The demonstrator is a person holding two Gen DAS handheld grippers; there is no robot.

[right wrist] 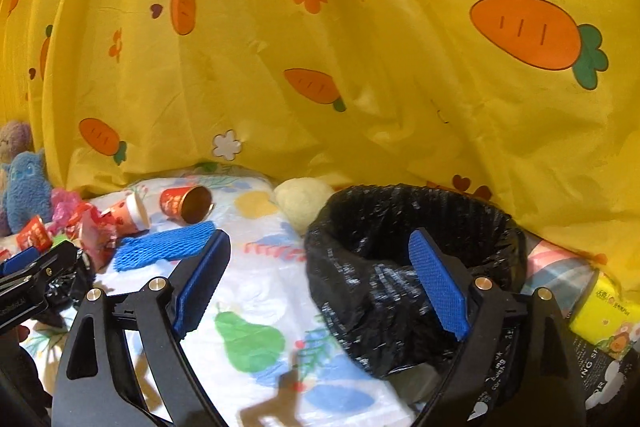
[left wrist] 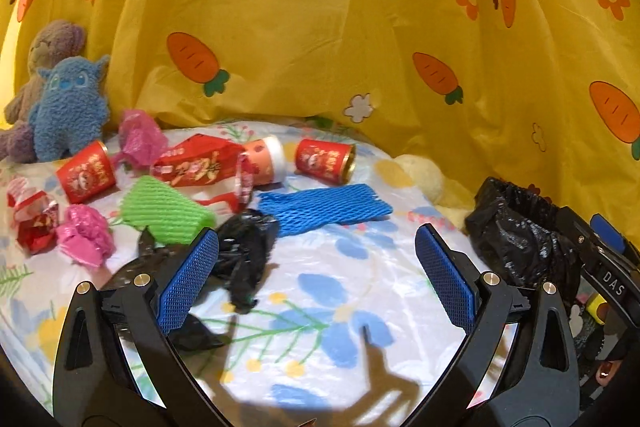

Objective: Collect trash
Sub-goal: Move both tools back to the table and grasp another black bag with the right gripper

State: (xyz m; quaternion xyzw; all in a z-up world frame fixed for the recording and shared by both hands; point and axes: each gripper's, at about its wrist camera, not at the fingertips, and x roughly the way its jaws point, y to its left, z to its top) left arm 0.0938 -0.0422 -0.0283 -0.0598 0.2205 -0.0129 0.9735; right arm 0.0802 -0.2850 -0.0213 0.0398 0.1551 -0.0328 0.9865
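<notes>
The left claw (left wrist: 316, 267) gapes empty over the floral sheet (left wrist: 320, 307); its near pad hides part of a crumpled black bag (left wrist: 244, 251). The right claw (right wrist: 320, 279) stands wide too, one finger covering the bin liner (right wrist: 360, 227). Red cups (left wrist: 325, 159) and wrappers blur leftward.

Left gripper (left wrist: 316, 247): jaws spread wide, nothing between the pads, angled slightly downward. Right gripper (right wrist: 320, 255): likewise wide apart, empty, tilted slightly down.
</notes>
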